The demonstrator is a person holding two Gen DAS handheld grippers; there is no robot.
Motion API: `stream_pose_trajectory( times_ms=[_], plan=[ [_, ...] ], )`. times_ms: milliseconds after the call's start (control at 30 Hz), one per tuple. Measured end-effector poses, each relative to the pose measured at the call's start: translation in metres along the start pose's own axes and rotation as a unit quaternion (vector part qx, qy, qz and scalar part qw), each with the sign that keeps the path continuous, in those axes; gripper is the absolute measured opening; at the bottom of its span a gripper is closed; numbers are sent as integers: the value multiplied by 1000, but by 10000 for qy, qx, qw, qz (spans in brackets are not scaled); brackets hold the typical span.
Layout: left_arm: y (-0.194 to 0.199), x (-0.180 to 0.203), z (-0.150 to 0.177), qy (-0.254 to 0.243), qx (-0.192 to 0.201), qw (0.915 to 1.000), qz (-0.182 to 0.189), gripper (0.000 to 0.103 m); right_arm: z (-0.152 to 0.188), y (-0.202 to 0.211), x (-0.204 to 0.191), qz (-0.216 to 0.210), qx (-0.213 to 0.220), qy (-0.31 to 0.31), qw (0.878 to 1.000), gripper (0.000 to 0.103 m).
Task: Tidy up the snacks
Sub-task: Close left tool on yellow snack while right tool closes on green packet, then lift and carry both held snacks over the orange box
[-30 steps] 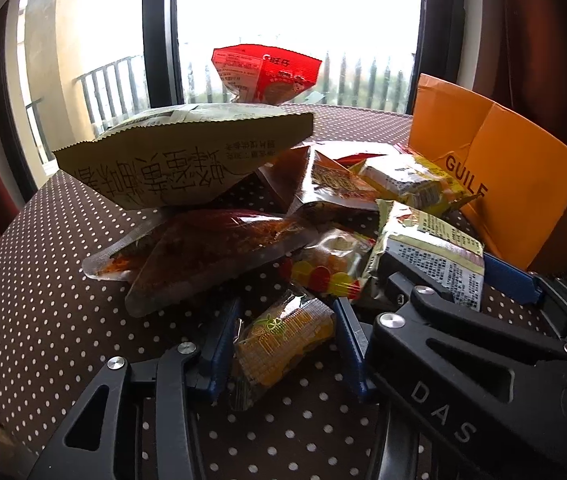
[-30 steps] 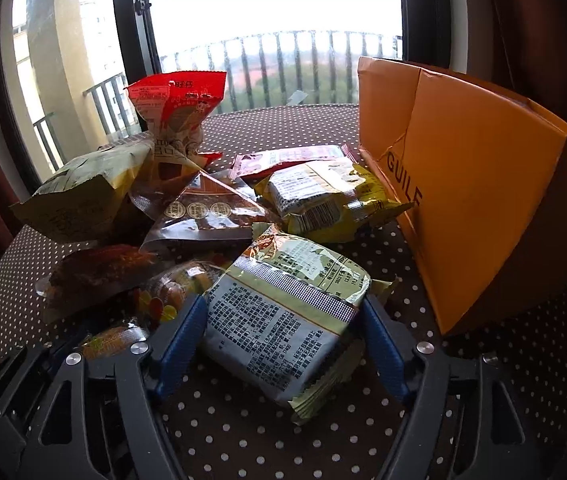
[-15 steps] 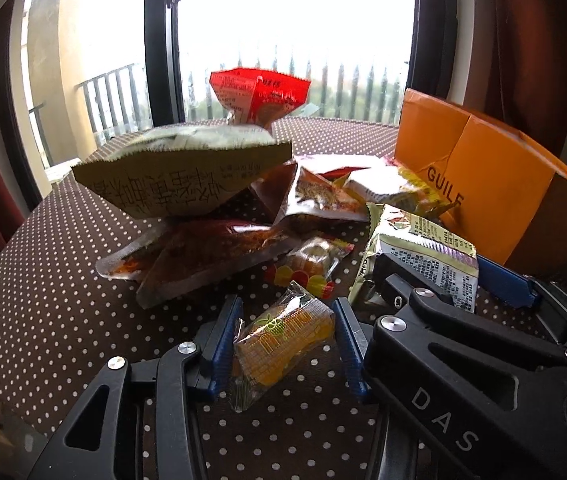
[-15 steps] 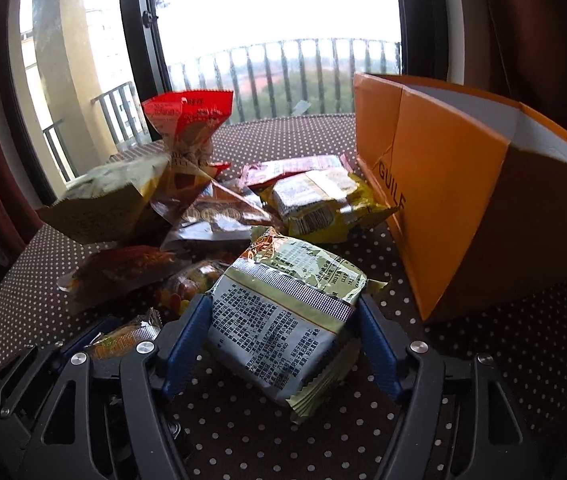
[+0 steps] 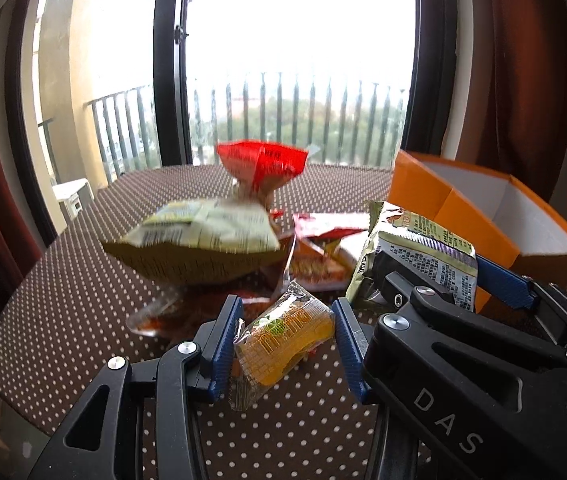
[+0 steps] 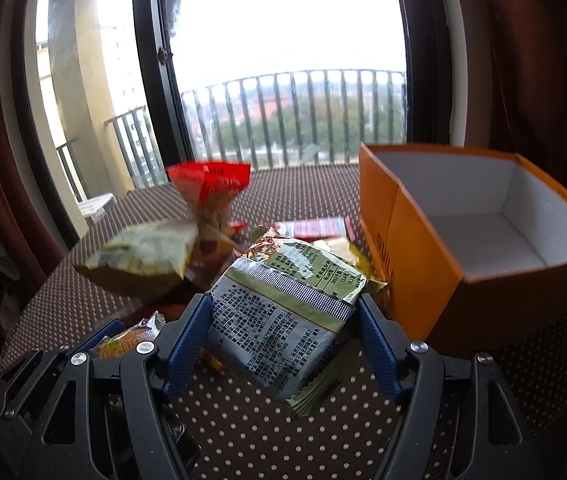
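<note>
Left gripper pinches the yellow corn snack; right gripper clamps the green packet. Both held above the dotted table. Orange box open-topped, just right; snack pile crowds ahead.

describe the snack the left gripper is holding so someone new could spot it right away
Start at the open orange box on the dotted tablecloth. Beside it, the left gripper holds a small clear packet of yellow corn. It is the smallest snack, and the only yellow one in clear wrap.
</note>
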State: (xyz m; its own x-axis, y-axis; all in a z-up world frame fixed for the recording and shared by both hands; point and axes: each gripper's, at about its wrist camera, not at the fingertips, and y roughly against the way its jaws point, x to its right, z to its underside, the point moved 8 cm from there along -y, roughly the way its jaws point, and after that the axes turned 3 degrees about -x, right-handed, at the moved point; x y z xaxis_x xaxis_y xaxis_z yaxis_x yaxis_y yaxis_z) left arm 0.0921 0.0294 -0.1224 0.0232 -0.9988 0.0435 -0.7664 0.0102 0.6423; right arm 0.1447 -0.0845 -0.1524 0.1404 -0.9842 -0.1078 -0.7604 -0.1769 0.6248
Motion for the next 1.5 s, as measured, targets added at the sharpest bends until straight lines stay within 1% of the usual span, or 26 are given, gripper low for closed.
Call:
stream_pose_trajectory(
  times_ms=[67,267,367,600,833,1067,1300,1400,1500],
  plan=[
    [4,4,-9,-6,48,10000,9,47,-7,5,1,3,61,20,10000,75],
    [20,13,-35,-41,373,9993,-5,47,-34,22,7,-18,351,34,9994,75],
    [21,18,-45,-22,454,9990,-24,47,-46,27,11,-43,464,47,9989,75],
    [15,36,-67,-38,571,9984,-18,47,-66,30,27,-49,582,94,9982,75],
    [-2,52,-83,-139,659,9977,93,47,-82,33,52,43,714,35,9974,75],
    [-19,79,-97,-312,668,9969,293,47,-91,34,80,220,788,-93,9966,75],
    [-41,95,-115,-512,673,9948,562,47,-99,34,115,470,854,-311,9948,75],
    [-54,104,-122,-600,566,9938,744,47,-105,34,133,651,851,-366,9936,75],
    [-65,114,-130,-720,509,9926,840,47,-110,32,152,805,812,-449,9924,75]
  ],
)
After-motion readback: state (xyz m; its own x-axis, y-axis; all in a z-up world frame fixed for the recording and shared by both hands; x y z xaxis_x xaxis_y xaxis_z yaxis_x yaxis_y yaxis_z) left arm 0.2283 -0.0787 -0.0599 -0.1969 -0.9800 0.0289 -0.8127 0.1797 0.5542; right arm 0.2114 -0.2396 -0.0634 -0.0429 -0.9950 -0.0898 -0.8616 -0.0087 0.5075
